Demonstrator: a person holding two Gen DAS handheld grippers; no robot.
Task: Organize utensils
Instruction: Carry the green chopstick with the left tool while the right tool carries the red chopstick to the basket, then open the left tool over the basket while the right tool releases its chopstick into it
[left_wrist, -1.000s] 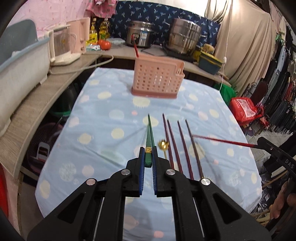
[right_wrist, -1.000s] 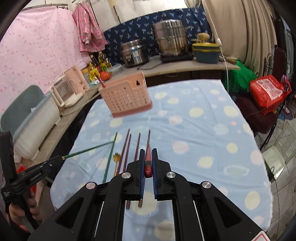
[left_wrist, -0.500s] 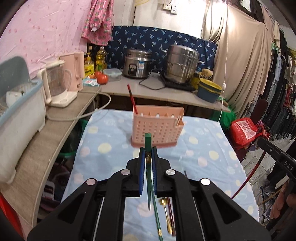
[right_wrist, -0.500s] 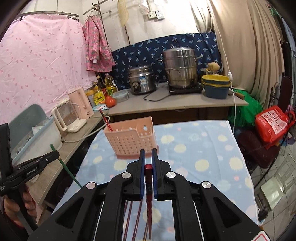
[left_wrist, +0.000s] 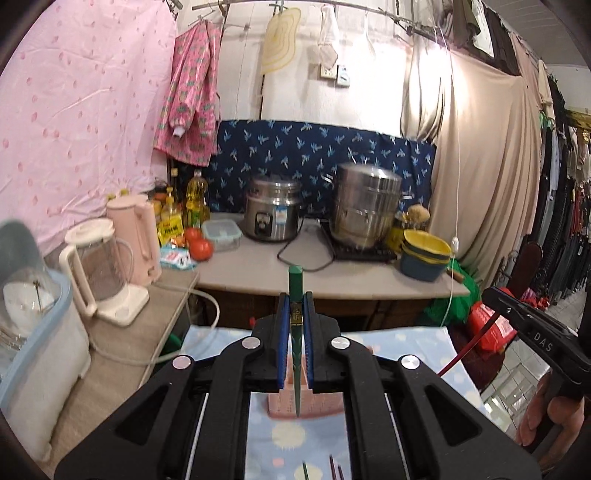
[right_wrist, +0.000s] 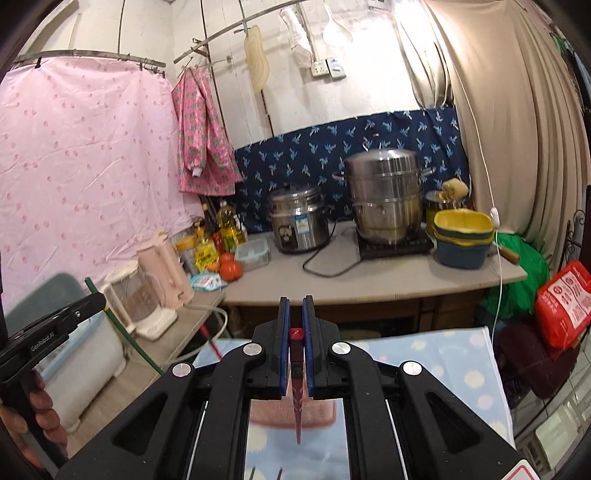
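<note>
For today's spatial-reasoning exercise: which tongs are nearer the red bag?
Right. The right tongs hang on the table's side nearest the red bag; the left tongs hang farther away, toward the blender.

Matt black plastic left tongs (left_wrist: 295, 343) with ribbed blue rubbery pads (left_wrist: 283, 343) clamp a glossy green lacquered chopstick (left_wrist: 296, 291). Beyond them stand a shiny brushed-steel steamer pot (left_wrist: 364, 206) and a smooth metal rice cooker (left_wrist: 272, 213). Below the tongs lies the tabletop's soft pale-blue dotted cloth (left_wrist: 295, 443).
</note>
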